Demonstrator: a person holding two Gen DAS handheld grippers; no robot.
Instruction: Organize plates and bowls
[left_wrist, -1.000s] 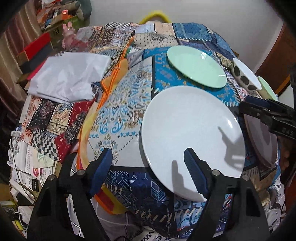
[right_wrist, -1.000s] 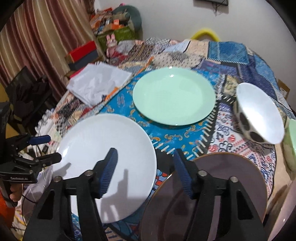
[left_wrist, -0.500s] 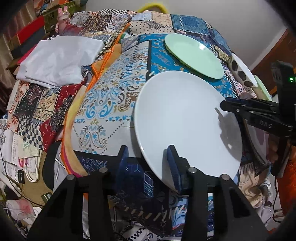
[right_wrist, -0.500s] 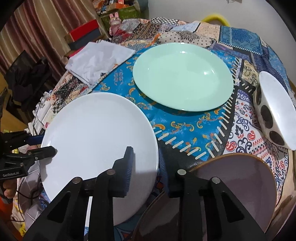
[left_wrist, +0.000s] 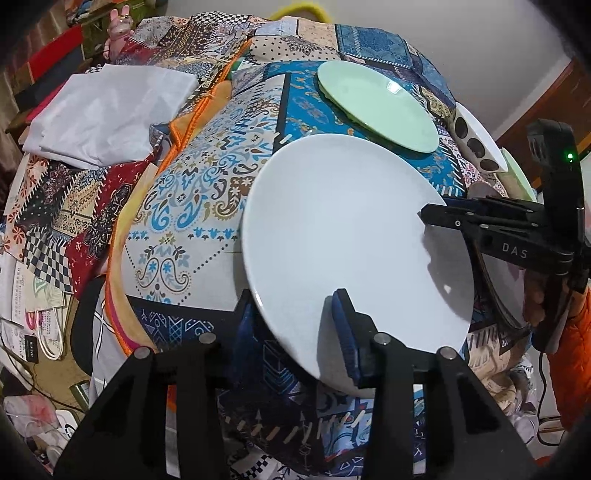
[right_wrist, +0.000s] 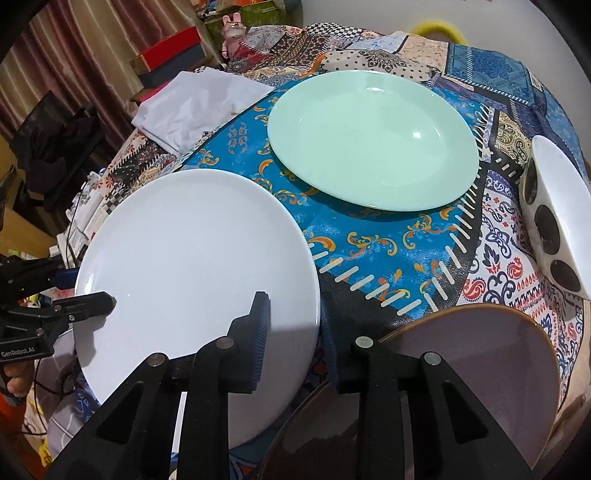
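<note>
A large white plate (left_wrist: 351, 229) (right_wrist: 195, 258) lies on the patterned tablecloth at the table's near edge. My left gripper (left_wrist: 295, 325) is shut on its near-left rim, one pad above and one below. My right gripper (right_wrist: 295, 339) is shut on the opposite rim, and the left wrist view shows it from the side (left_wrist: 437, 208). A pale green plate (right_wrist: 373, 140) (left_wrist: 376, 107) lies farther back. A brown-rimmed plate (right_wrist: 472, 362) sits right beside the right gripper. A white bowl with dark spots (right_wrist: 554, 206) (left_wrist: 476, 136) leans on its side at the far right.
A folded white cloth (left_wrist: 107, 110) (right_wrist: 195, 107) lies at the table's back left. A pink rabbit figure (right_wrist: 232, 29) and boxes stand behind it. Papers and clutter cover the floor (left_wrist: 33, 332) below the left edge. An orange sleeve (left_wrist: 569, 350) is behind the right gripper.
Both grippers went from open to shut on the white plate's rim, one on each side, and both tipped down closer to it. The plate's near edge now looks slightly raised.
</note>
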